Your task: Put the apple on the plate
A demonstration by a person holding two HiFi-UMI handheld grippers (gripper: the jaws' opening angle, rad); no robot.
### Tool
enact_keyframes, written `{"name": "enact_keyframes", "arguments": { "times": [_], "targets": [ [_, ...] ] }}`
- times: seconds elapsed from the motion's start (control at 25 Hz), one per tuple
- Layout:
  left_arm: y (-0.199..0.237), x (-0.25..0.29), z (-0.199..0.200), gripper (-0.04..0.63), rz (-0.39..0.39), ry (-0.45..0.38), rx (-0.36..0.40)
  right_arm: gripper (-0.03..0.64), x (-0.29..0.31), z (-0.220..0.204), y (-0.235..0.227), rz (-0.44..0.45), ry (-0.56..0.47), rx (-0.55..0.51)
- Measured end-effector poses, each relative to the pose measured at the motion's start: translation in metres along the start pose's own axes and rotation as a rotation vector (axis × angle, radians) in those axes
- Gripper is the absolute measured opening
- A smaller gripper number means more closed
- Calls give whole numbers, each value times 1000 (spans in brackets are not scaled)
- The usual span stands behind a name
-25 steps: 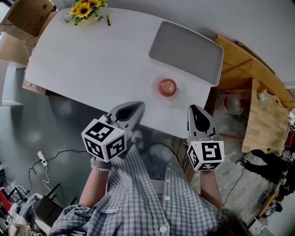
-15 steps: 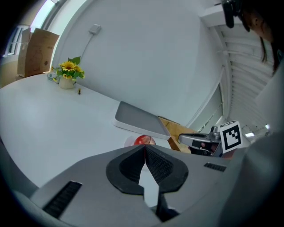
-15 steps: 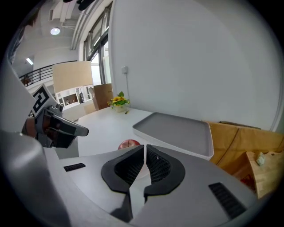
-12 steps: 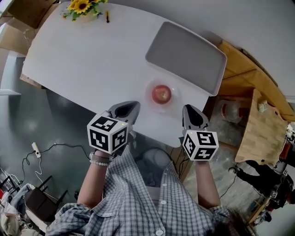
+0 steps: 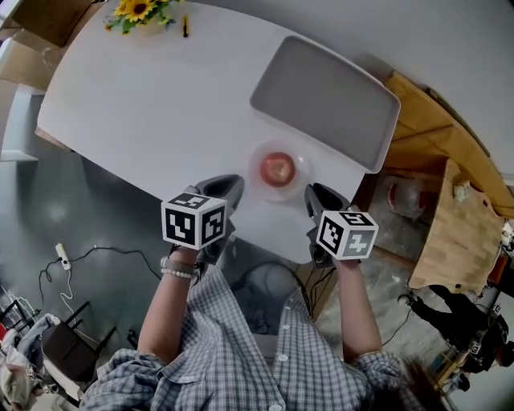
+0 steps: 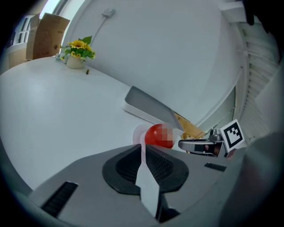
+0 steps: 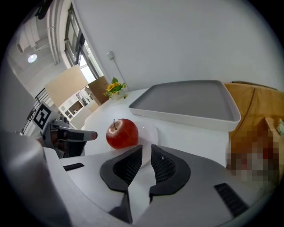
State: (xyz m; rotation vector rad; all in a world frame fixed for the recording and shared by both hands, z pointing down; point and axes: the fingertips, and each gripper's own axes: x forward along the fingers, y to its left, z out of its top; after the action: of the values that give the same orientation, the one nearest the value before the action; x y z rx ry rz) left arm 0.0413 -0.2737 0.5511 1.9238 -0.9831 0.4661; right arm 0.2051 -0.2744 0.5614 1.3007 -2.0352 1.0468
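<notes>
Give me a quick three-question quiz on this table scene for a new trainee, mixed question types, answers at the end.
1. True or false: the apple lies in the grey tray.
2. Which gripper holds the apple? A, the left gripper; B, the right gripper; C, neither.
3. Fill in: in the head view, the sunflowers stand at the far ____ corner of the table.

Key:
1. False; it rests on the small white plate, in front of the tray.
2. C.
3. Left.
</notes>
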Motion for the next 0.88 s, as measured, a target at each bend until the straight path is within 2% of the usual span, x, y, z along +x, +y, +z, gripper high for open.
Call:
{"name": "enact_keyframes", "arguments": {
  "times": [0.08, 0.16, 0.36, 0.64, 0.88],
  "targets": [
    [4, 7, -1, 15, 2, 10, -21, 54, 8, -4, 0, 28, 23, 6],
    [5, 15, -2, 58, 3, 21, -26, 80, 13, -8, -2, 42, 43, 6],
    [11, 30, -7, 103, 6, 48, -57, 100, 22, -15, -8, 36, 75, 44],
    [23, 45, -16, 104, 40, 83, -108, 103, 28, -24, -8, 61, 107, 93],
    [22, 51, -19, 103, 44, 100, -119, 101, 29, -24, -9, 76, 102, 140]
  ]
}}
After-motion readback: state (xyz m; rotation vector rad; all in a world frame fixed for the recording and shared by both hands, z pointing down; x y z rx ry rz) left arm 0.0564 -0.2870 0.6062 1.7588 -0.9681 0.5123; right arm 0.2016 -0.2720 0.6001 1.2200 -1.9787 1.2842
